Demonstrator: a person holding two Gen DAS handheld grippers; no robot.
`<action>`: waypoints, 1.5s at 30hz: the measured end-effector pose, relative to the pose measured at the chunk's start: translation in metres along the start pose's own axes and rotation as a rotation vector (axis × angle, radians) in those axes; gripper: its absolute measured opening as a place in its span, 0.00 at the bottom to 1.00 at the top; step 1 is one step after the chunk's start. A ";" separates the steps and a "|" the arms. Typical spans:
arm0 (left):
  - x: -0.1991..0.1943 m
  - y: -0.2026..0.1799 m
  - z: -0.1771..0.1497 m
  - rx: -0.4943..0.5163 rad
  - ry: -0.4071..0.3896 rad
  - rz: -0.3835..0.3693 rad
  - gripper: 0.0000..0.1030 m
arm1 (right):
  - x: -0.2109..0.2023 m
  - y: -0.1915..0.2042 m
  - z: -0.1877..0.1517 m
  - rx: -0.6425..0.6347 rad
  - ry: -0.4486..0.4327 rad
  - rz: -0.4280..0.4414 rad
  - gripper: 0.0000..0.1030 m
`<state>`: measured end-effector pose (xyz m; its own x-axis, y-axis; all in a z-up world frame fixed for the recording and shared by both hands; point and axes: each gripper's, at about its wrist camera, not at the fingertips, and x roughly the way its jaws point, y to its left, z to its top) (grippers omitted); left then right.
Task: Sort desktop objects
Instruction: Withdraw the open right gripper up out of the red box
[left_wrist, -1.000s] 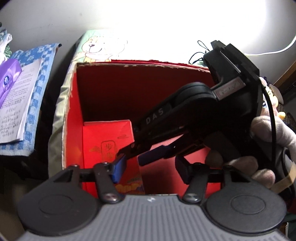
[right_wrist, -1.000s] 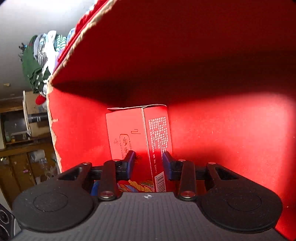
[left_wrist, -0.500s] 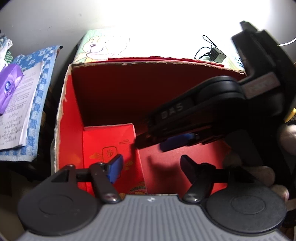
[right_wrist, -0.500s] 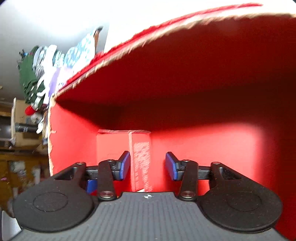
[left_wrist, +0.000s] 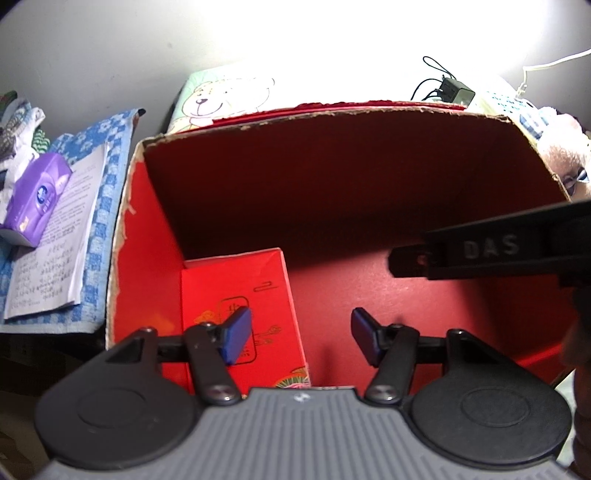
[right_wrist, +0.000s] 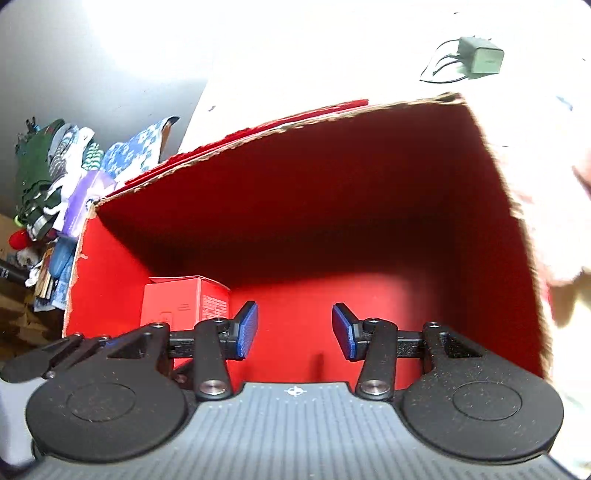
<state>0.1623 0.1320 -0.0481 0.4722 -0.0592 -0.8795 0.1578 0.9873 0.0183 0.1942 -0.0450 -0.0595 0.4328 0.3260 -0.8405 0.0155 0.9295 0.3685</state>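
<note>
A small red carton (left_wrist: 236, 295) with gold print lies in the near left corner of a big open red cardboard box (left_wrist: 332, 177). My left gripper (left_wrist: 301, 338) hovers over that box, open and empty, its left pad above the carton. My right gripper (right_wrist: 293, 330) is open and empty above the box floor, with the small red carton (right_wrist: 184, 302) to its left. From the right edge of the left wrist view the right gripper's black body (left_wrist: 491, 251) reaches in over the red box (right_wrist: 332, 206).
Left of the box a purple tissue pack (left_wrist: 37, 199) rests on printed papers (left_wrist: 55, 251) and a blue checked cloth (left_wrist: 107, 147). Behind the box are a bear-print cloth (left_wrist: 229, 96) and a black charger with cable (left_wrist: 454, 90). A plush toy (left_wrist: 565, 162) sits at right.
My right gripper let go of the small red carton, opened, and pulled up and to the right out of the box. The carton stays in the corner. My left gripper barely moved.
</note>
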 end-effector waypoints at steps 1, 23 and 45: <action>0.000 0.000 0.000 -0.001 -0.002 0.004 0.61 | -0.001 -0.001 -0.001 0.003 -0.007 -0.009 0.46; -0.009 -0.018 -0.005 0.002 -0.034 0.104 0.63 | -0.033 -0.004 -0.028 -0.030 -0.170 -0.098 0.46; -0.008 -0.026 -0.014 -0.006 -0.017 0.157 0.67 | -0.056 -0.009 -0.053 -0.062 -0.236 -0.085 0.37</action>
<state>0.1427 0.1089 -0.0482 0.5052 0.0938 -0.8579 0.0758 0.9854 0.1524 0.1221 -0.0625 -0.0366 0.6305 0.2037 -0.7490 0.0087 0.9630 0.2692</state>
